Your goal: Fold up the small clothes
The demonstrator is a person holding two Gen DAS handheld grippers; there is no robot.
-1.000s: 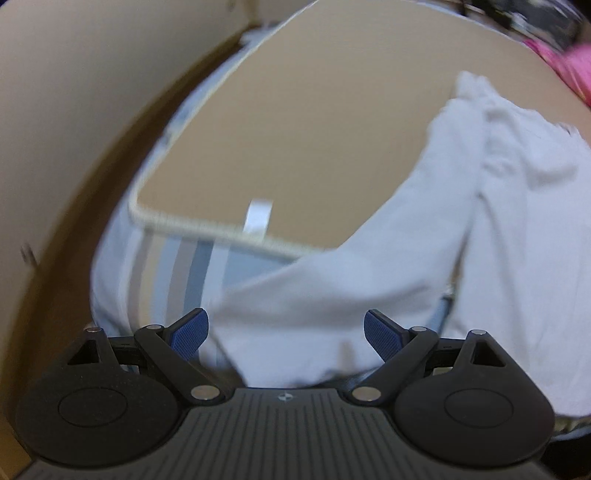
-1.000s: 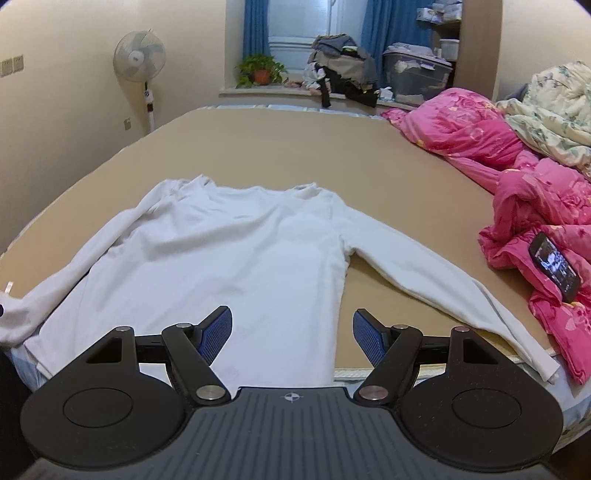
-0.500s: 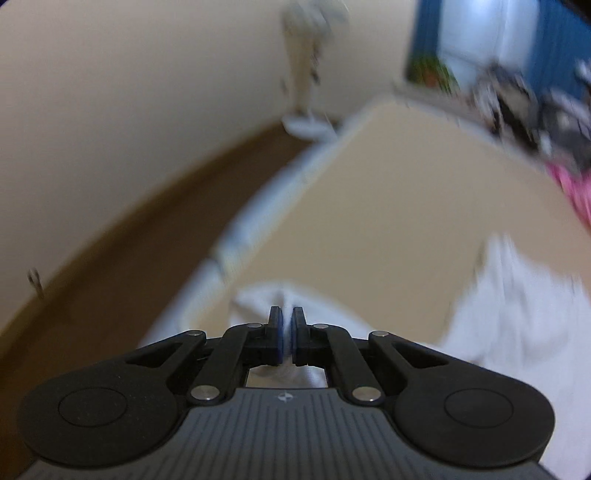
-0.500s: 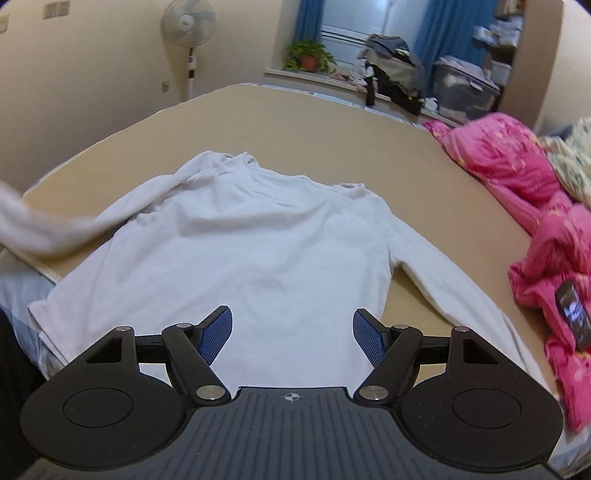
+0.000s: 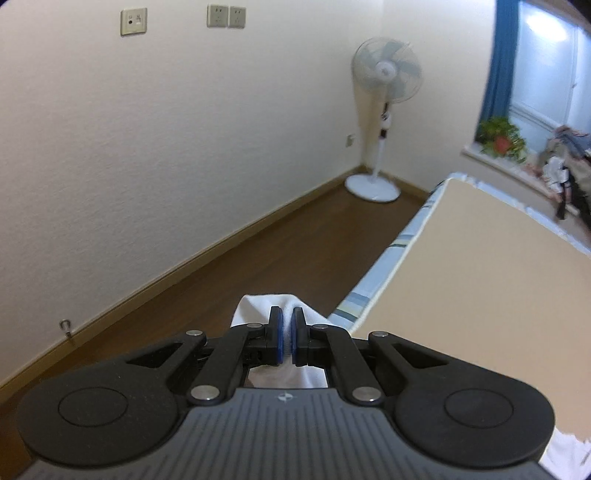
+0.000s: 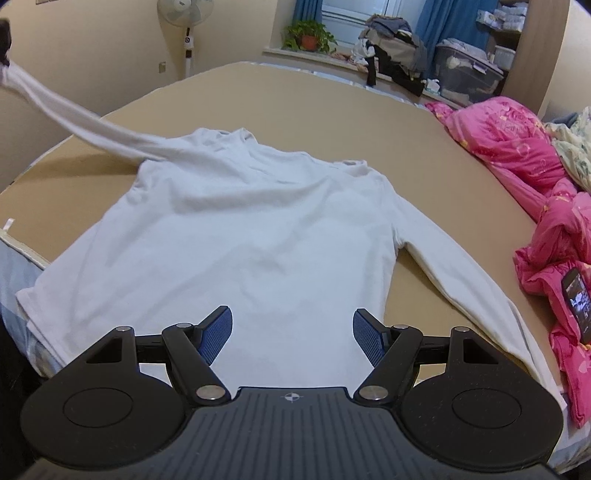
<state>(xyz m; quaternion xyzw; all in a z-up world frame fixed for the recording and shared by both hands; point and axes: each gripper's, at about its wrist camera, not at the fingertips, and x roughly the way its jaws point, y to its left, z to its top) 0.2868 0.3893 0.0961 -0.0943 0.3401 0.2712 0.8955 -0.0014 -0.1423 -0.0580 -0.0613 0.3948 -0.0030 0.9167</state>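
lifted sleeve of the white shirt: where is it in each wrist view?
Left wrist: sleeve cuff low centre, pinched in the shut left tongs.
Right wrist: sleeve stretches from the top-left corner down to the shirt shoulder.
Shared landmark: the standing fan by the wall.

Left gripper [image 5: 287,334] fingers pinched nearly together; right gripper [image 6: 291,332] fingers spread wide.

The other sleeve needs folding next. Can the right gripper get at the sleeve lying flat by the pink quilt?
Probably yes. The right gripper has its jaws open and empty, and the flat sleeve lies uncovered on the board, just clear of the pink quilt.
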